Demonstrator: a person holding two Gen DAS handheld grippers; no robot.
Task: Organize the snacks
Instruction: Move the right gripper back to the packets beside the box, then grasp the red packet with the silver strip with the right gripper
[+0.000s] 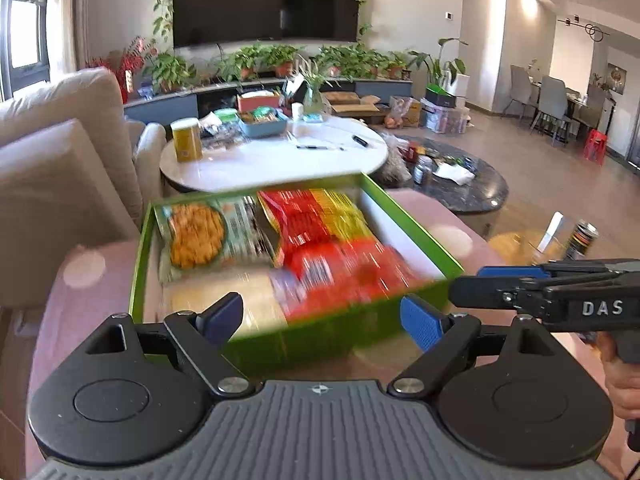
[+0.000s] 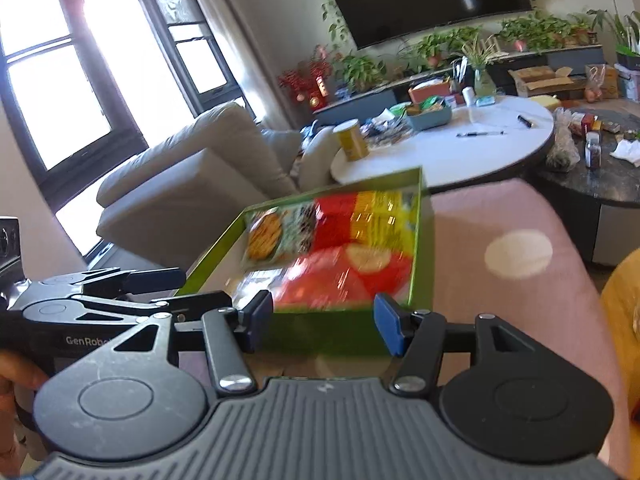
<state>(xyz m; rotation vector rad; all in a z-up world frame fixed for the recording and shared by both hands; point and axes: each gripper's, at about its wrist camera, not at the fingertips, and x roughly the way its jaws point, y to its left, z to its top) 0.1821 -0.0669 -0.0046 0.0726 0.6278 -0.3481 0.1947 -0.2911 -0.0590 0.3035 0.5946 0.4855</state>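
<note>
Green box [image 1: 280, 336] sits on a pink, white-spotted surface [image 1: 452, 240], just ahead of both tongs. Box interior white, walls green.

Contents, blurred in both views: packet showing an orange snack [image 1: 200, 232] at far left; red packets [image 1: 320, 240] across the middle and near right; a yellow packet [image 1: 340, 212] at the far side, right of the red; a pale packet [image 1: 240, 300] at near left. A strip of the box floor shows bare along the right wall in the left wrist view.

Left tongs [image 1: 322, 318]: spread wide, gripping nothing, tips over the box's near wall.

Right tongs [image 2: 324, 320]: also spread, gripping nothing, tips level with the near wall of the box [image 2: 340, 334].

In the left wrist view the right tool comes in from the right, its tip just beside the box's near right corner.

White round worktop [image 1: 280, 160] beyond, carrying a yellow canister [image 1: 186, 140] and a blue tray [image 1: 264, 124]. Beige sofa [image 1: 60, 160] at left.
</note>
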